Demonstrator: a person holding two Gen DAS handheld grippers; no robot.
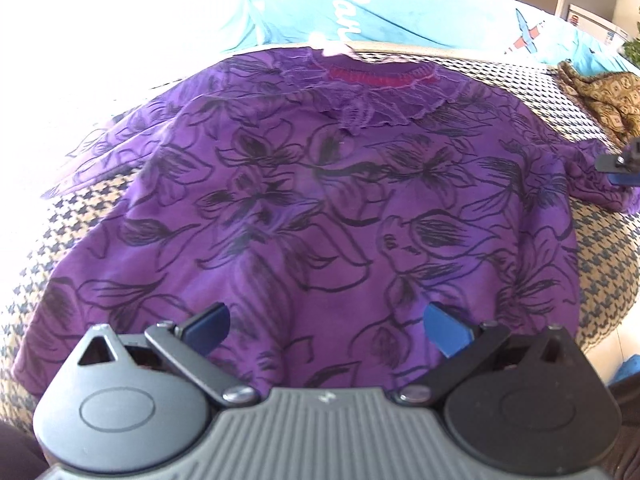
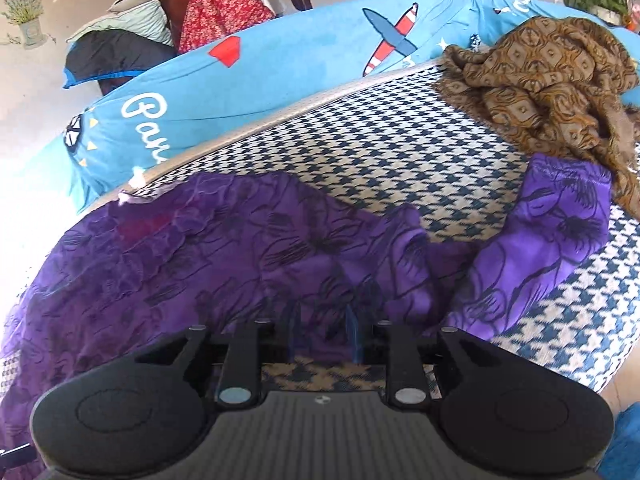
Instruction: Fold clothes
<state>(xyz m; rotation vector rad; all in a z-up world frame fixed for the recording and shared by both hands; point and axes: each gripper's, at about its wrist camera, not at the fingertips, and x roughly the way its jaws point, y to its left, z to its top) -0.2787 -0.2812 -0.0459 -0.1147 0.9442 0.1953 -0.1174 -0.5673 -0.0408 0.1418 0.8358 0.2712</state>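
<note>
Left gripper (image 1: 326, 326), left wrist view: blue fingers spread wide, nothing between them, hovering over the near hem of the purple top (image 1: 312, 208). Top lies face up and mostly flat on the houndstooth mattress (image 1: 608, 248), collar toward the far edge, hem toward the near edge. Ruffled neckline (image 1: 360, 96) with a red inner band. Left sleeve runs out toward the mattress's left edge. Right gripper (image 1: 620, 168) visible at the right sleeve end.

Right wrist view: right gripper (image 2: 322, 336) has its fingers drawn close with a fold of purple cloth bunched between them, so it looks pinched on the top (image 2: 224, 248) near the right shoulder and sleeve seam. Right sleeve (image 2: 552, 248) points toward the far right corner, cuff just beside a crumpled brown patterned garment (image 2: 540, 80). Blue airplane-print bedding (image 2: 280, 76) lies along the far edge.

Handling, my read: thin, light, floppy knit, wrinkles easily, drags on the woven cover. Best holds are seams, cuffs, hem corners and shoulder points; the ruffle is delicate, so avoid it.
</note>
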